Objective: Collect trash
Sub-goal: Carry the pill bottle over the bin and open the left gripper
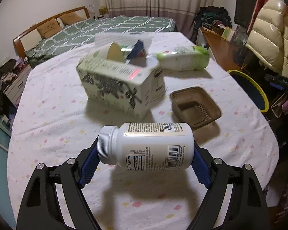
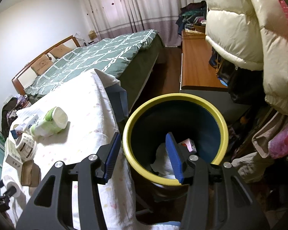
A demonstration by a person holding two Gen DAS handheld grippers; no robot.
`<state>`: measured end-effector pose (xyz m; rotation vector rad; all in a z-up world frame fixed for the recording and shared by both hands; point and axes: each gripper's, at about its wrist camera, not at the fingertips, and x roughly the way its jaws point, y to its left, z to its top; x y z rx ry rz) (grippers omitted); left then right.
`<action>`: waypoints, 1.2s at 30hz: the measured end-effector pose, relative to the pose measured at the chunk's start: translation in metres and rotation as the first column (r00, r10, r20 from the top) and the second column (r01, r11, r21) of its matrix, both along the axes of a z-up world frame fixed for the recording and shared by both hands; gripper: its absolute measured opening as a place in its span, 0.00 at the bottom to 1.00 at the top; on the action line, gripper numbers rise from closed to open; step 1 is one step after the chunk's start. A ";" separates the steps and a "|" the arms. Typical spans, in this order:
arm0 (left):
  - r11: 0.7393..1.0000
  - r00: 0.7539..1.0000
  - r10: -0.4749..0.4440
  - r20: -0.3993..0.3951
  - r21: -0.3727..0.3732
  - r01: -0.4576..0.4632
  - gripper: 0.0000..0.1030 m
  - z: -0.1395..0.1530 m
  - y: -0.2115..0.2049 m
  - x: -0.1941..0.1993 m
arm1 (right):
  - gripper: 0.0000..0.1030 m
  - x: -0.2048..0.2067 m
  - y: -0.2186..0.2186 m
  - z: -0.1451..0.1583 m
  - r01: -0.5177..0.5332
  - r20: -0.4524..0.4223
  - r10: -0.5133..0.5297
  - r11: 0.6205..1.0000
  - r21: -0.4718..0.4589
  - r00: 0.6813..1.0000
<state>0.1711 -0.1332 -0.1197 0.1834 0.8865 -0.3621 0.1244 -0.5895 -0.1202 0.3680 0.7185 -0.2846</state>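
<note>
One white pill bottle (image 1: 146, 145), likely light, rigid and slick, sits clamped end-to-end in the left gripper (image 1: 146, 161); the right gripper (image 2: 142, 155) hangs released, the bin (image 2: 222, 132) at its twelve o'clock.

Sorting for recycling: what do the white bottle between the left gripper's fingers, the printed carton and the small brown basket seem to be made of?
White bottle: apparently smooth opaque plastic, with a ribbed screw cap and glossy paper label. Printed carton: looks like matte paperboard, judging by its torn-open top and creased corners. Brown basket: probably moulded plastic, given its slatted walls and even colour, though a woven material cannot be ruled out.
</note>
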 end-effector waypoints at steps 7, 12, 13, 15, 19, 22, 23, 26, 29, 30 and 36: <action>0.998 0.998 -0.062 0.029 -0.015 0.062 0.80 0.023 -0.032 -0.002 | 0.45 -0.027 -0.005 -0.002 0.026 0.005 -0.026 1.000 -0.015 1.000; 0.990 0.990 -0.134 0.039 -0.029 0.135 0.80 0.034 -0.070 0.000 | 0.45 -0.049 -0.020 -0.004 0.061 0.009 -0.060 0.998 -0.024 0.998; 0.987 0.987 -0.158 0.038 -0.032 0.160 0.80 0.036 -0.082 0.002 | 0.45 -0.054 -0.024 -0.005 0.071 0.009 -0.071 0.997 -0.025 0.997; 0.980 0.980 -0.196 0.037 -0.037 0.197 0.80 0.039 -0.102 0.004 | 0.45 -0.062 -0.031 -0.006 0.090 0.007 -0.089 0.996 -0.025 0.996; 0.964 0.965 -0.261 0.039 -0.046 0.262 0.80 0.044 -0.143 0.009 | 0.45 -0.078 -0.048 -0.010 0.129 0.001 -0.129 0.991 -0.026 0.992; 0.949 0.950 -0.309 0.032 -0.053 0.311 0.80 0.046 -0.178 0.016 | 0.45 -0.089 -0.059 -0.013 0.154 -0.002 -0.154 0.988 -0.024 0.988; 0.943 0.944 -0.328 0.027 -0.055 0.329 0.80 0.047 -0.194 0.019 | 0.45 -0.092 -0.062 -0.015 0.160 -0.004 -0.160 0.987 -0.022 0.987; 0.925 0.927 -0.375 0.020 -0.060 0.375 0.80 0.047 -0.231 0.024 | 0.45 -0.100 -0.070 -0.019 0.173 -0.009 -0.173 0.985 -0.013 0.985; 0.907 0.909 -0.418 0.011 -0.054 0.418 0.80 0.043 -0.273 0.030 | 0.45 -0.105 -0.075 -0.025 0.182 -0.017 -0.182 0.983 -0.006 0.983; 0.904 0.906 -0.424 0.008 -0.052 0.423 0.80 0.042 -0.281 0.031 | 0.45 -0.107 -0.077 -0.027 0.187 -0.019 -0.187 0.982 -0.002 0.982; 0.888 0.889 -0.458 -0.021 -0.036 0.457 0.80 0.027 -0.342 0.045 | 0.45 -0.115 -0.085 -0.033 0.211 -0.027 -0.211 0.977 0.003 0.977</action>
